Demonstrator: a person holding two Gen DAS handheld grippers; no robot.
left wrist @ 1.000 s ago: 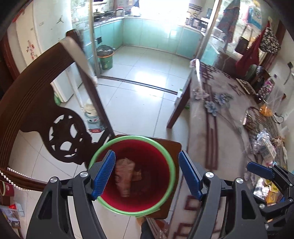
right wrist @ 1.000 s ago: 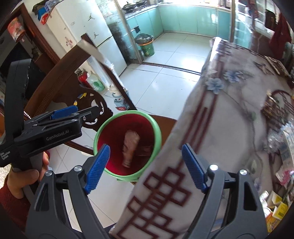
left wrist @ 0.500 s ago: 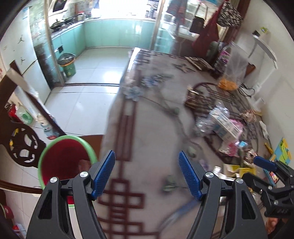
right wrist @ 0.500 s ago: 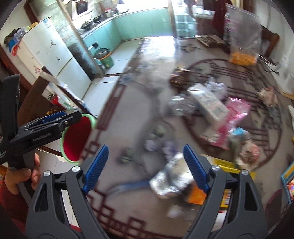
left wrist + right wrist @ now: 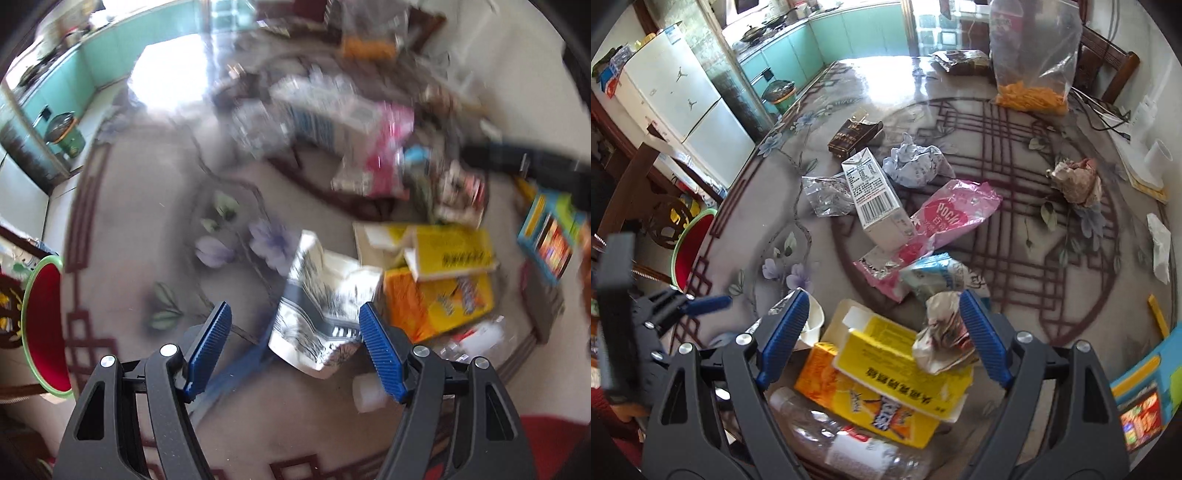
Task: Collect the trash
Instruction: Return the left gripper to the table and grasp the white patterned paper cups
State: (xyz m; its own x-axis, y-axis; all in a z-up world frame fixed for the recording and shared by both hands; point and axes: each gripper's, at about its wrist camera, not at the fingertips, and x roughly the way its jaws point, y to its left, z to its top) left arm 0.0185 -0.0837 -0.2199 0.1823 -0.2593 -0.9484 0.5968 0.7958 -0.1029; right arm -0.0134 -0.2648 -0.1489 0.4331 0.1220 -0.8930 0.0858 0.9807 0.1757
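Both wrist views have been swung away from the red bin and onto the littered table.

Left wrist view: the left gripper (image 5: 295, 343) is held released and empty above a crumpled black-and-white carton (image 5: 325, 295); the red bin (image 5: 46, 325), green-rimmed, is now seen at the left edge, beside the table (image 5: 147, 184). Much is blurred.

Right wrist view: the right gripper (image 5: 882, 332), likewise released and empty, is poised over a yellow box (image 5: 897, 365) and a crumpled wrapper (image 5: 942, 347). A milk carton (image 5: 875, 199) and pink wrapper (image 5: 942, 218) lie further off. Another pickup is judged to be next.
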